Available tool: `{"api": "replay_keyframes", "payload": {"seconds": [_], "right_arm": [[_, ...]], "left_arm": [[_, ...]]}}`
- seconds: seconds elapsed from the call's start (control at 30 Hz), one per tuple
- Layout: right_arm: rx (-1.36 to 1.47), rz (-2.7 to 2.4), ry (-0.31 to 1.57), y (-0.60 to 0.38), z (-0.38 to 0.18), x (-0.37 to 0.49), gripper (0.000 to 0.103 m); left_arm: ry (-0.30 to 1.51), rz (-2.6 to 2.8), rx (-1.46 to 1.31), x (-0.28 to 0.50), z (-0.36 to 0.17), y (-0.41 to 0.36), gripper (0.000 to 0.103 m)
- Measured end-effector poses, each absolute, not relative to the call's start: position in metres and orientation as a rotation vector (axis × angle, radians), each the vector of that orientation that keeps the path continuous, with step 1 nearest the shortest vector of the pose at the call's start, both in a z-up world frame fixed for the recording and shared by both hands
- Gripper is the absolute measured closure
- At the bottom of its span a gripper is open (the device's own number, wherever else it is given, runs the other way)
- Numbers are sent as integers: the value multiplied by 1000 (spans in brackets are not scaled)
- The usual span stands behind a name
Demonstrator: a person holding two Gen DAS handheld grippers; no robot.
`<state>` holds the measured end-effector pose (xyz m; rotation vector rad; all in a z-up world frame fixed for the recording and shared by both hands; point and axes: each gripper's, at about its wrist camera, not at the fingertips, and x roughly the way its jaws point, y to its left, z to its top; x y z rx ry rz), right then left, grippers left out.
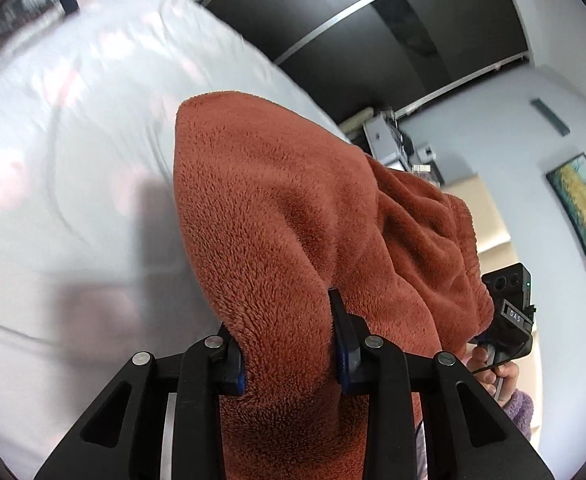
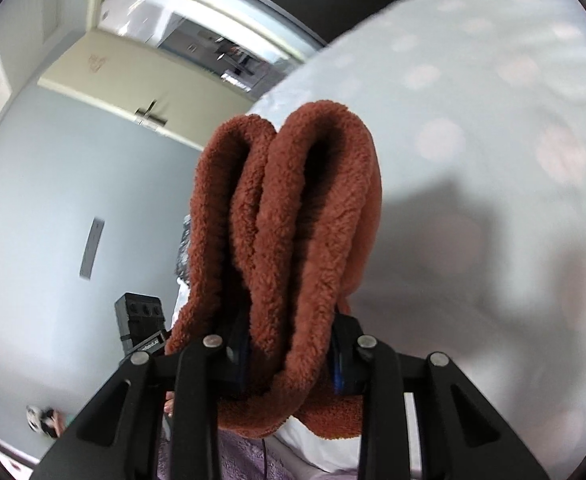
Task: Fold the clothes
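both tongs were clenched on the same rust-brown fleece garment [image 1: 277, 216]. the left tongs [image 1: 289, 344] had a thick bunch of it squeezed between the blue pads [image 1: 345, 360] at the bottom centre of the left wrist view, and the fleece rose from there as a broad hump that filled the middle of the frame and trailed off to the right. the right tongs [image 2: 289, 356] pinched several stacked layers, whose rounded folded edges stood up like loops in the centre of the right wrist view.

the garment looked to be held up off the bed [image 1: 73, 160], whose pale dotted cover spread across the left of the left wrist view and the right side of the right wrist view; a soft shadow lay on the cover beside the fleece in both. gripping two separate points probably served to spread the cloth between them so it could hang straight before being laid down for a fold.

at the lower right of the left wrist view the person's hand [image 1: 493, 372], with a lilac fuzzy sleeve [image 1: 519, 412], held the other device. whether any part of the fleece touched the bed could not be told.
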<state>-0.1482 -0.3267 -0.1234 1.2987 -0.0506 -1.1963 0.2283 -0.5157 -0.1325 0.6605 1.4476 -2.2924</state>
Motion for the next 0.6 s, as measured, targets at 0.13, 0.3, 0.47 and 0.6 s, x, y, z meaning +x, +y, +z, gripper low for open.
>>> {"api": "replay_keyframes", "payload": {"seconds": [0.13, 0.3, 0.47, 0.6], "right_arm": [[1210, -1131, 10, -385, -71, -104, 75], [1111, -1010, 136, -494, -22, -22, 75], [973, -888, 332, -604, 18, 81, 76], [855, -790, 472, -688, 36, 162, 76]], "left_arm": [[1378, -2278, 486, 285, -87, -535, 70], [1344, -2136, 155, 379, -71, -564, 71], [1267, -1954, -127, 467, -77, -589, 71], [1232, -1804, -218, 509, -80, -631, 71]]}}
